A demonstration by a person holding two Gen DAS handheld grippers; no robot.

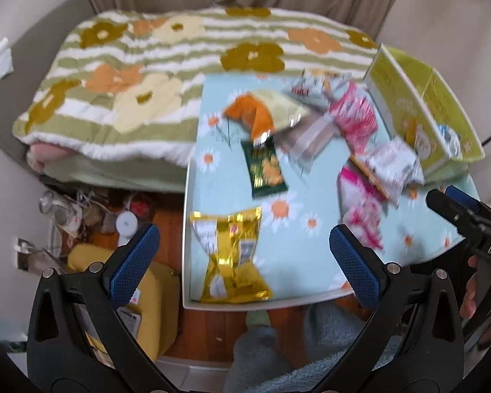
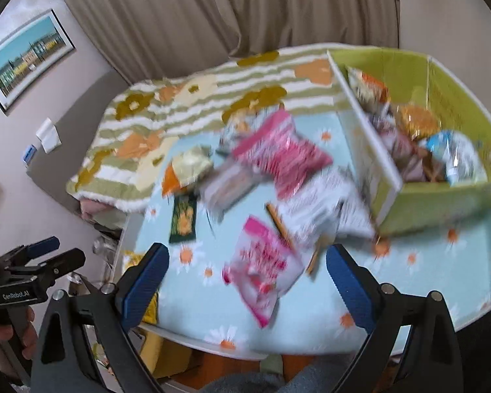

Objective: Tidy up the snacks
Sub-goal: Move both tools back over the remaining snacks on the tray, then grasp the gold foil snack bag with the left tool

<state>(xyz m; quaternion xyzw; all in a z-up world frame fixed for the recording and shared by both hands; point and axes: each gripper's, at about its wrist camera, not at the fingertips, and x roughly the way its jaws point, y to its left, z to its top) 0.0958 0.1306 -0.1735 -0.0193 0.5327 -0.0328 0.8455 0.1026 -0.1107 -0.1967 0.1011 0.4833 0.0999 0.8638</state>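
Observation:
Snack packets lie scattered on a table with a light-blue daisy cloth (image 1: pixel 311 252). A gold packet (image 1: pixel 229 258) lies at the near left corner, between the open fingers of my left gripper (image 1: pixel 245 262). Farther off lie a dark green packet (image 1: pixel 265 170), an orange-and-cream bag (image 1: pixel 265 111) and pink packets (image 1: pixel 360 213). My right gripper (image 2: pixel 245 281) is open and empty above a pink packet (image 2: pixel 262 271); another pink packet (image 2: pixel 281 154) lies beyond. A lime-green box (image 2: pixel 442 196) at the right holds several snacks. The right gripper shows in the left wrist view (image 1: pixel 458 209).
A bed with a flowered striped blanket (image 1: pixel 131 91) lies behind and left of the table. Clutter and a yellow cushion (image 1: pixel 147 288) sit on the floor at the left. Beige curtains (image 2: pixel 229 9) hang behind. The left gripper shows in the right wrist view (image 2: pixel 42 255).

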